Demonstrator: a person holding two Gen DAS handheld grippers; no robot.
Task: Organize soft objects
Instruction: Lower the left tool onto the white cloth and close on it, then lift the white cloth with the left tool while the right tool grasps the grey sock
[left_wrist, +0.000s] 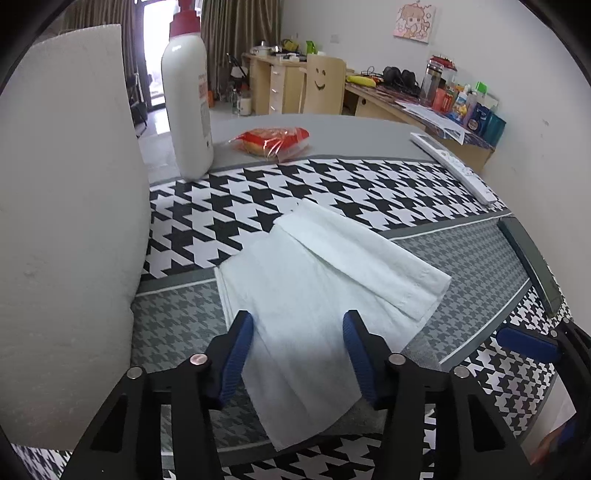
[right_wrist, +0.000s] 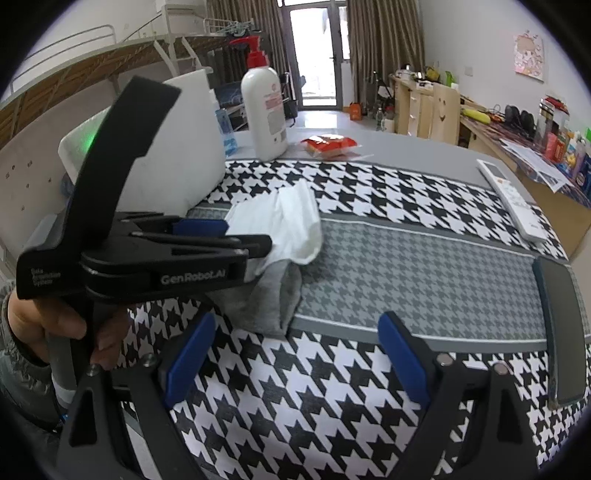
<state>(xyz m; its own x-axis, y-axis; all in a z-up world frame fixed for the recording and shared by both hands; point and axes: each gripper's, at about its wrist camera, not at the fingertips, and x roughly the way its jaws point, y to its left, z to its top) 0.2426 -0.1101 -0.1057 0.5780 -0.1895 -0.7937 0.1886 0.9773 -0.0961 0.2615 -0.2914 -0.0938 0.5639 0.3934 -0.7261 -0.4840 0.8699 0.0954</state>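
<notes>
Two grippers: our left gripper (left_wrist: 297, 325) straddles a white towel (left_wrist: 317, 273), half open, pads not pressing; our right gripper (right_wrist: 297, 338) hangs wide open, empty, over the houndstooth tabletop (right_wrist: 369, 192).

Left tool (left_wrist: 297, 321): seen from its own camera, two black arms with blue pads (left_wrist: 236, 354) point forward and down, jaws partly apart, pads clear of any contact on their inner faces. In the right wrist view the same tool (right_wrist: 207, 236) appears side-on, body nearly level, its handle gripped from below by the person's left hand (right_wrist: 48, 325), a grey sleeve (right_wrist: 18, 376) at the wrist. Right tool (right_wrist: 297, 339): jaws stand wide apart, blue pads (right_wrist: 402, 358) angled outward, nothing between them, arms tilted downward.
</notes>
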